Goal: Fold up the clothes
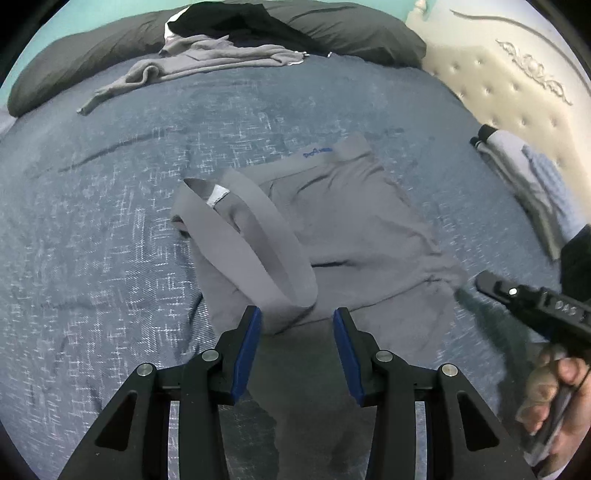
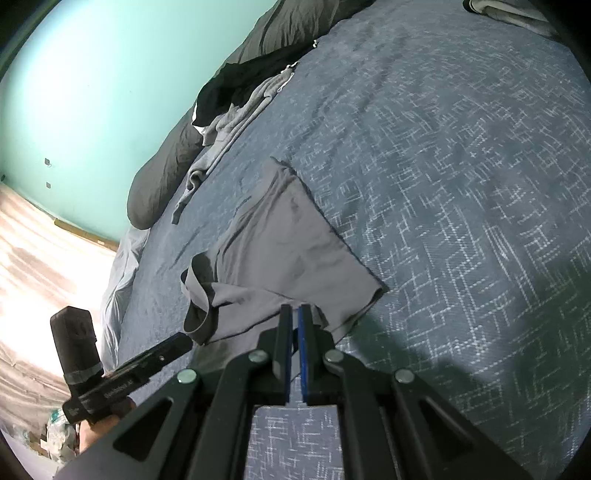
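Note:
Grey boxer briefs (image 1: pixel 354 225) lie on the blue bedspread (image 1: pixel 110 221), with the waistband (image 1: pixel 258 240) twisted into a loop over the left half. My left gripper (image 1: pixel 296 319) hovers open just short of that loop, nothing between its blue pads (image 1: pixel 248 343). In the right wrist view the right gripper (image 2: pixel 294 312) is shut on the near hem of the briefs (image 2: pixel 288 243). From the left wrist view the right gripper (image 1: pixel 484 280) touches the briefs' puckered right corner. The left gripper (image 2: pixel 179 342) shows at the briefs' left edge.
A rumpled grey garment (image 1: pixel 207 62) and a black one (image 1: pixel 225 18) lie against the dark pillows (image 1: pixel 351 33) at the far side. Folded clothes (image 1: pixel 528 177) sit beside the tufted cream headboard (image 1: pixel 509 85). A teal wall (image 2: pixel 92 92) and the floor lie past the bed's left edge.

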Demonstrator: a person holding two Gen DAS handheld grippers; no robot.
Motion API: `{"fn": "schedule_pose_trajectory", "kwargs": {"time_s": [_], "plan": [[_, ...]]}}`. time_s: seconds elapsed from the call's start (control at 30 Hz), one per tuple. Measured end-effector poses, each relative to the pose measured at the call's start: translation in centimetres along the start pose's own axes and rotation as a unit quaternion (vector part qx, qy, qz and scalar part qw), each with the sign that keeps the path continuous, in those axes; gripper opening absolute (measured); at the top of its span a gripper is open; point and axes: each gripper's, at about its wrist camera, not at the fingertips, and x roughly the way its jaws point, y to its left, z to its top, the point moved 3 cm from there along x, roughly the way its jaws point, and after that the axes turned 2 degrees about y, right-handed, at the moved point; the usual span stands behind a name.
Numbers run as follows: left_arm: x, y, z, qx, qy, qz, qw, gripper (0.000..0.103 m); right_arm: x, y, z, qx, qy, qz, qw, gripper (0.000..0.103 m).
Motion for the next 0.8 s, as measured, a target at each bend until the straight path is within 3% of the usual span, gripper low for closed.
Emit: {"fn": "schedule_pose_trajectory", "kwargs": {"time_s": [0.27, 0.3, 0.37, 0.4, 0.6, 0.63, 0.67, 0.73, 0.8], "plan": [[0.9, 0.2, 0.8, 0.003, -0.003, 0.013, 0.9999, 0.043, -0.1, -0.1, 0.2, -0.003, 0.004, 0.001, 1.000, 0.003], [0.9, 0.4, 1.0, 0.001, -0.003, 0.010, 0.9999, 0.040, -0.1, -0.2, 0.2, -0.003, 0.005, 0.001, 1.000, 0.003], [0.9, 0.6, 1.3, -0.002, -0.004, 0.006, 1.0000, 0.019, -0.1, -0.3, 0.3, -0.001, 0.005, 0.002, 1.000, 0.003], [0.9, 0.7, 1.5, -0.004, -0.005, 0.004, 1.0000, 0.015, -0.1, -0.3, 0.3, -0.001, 0.005, 0.002, 1.000, 0.003], [0.0, 1.4, 2.2, -0.011, -0.018, -0.005, 0.9998, 0.007, 0.6, 0.1, 0.4, -0.003, 0.013, 0.003, 1.000, 0.004], [-0.1, 1.4, 2.4, -0.012, -0.020, -0.007, 0.9997, 0.007, 0.7, 0.2, 0.4, -0.004, 0.014, 0.002, 1.000, 0.009], [-0.1, 1.4, 2.5, -0.013, -0.021, -0.008, 0.9997, 0.006, 0.9, 0.3, 0.4, -0.005, 0.014, 0.001, 1.000, 0.023], [-0.1, 1.6, 2.7, -0.015, -0.022, -0.011, 0.9996, 0.006, 1.1, 0.5, 0.4, -0.008, 0.016, -0.001, 1.000, 0.038], [-0.1, 1.8, 2.8, -0.018, -0.023, -0.014, 0.9995, 0.006, 1.4, 0.8, 0.5, -0.016, 0.019, -0.006, 1.000, 0.038]]}}
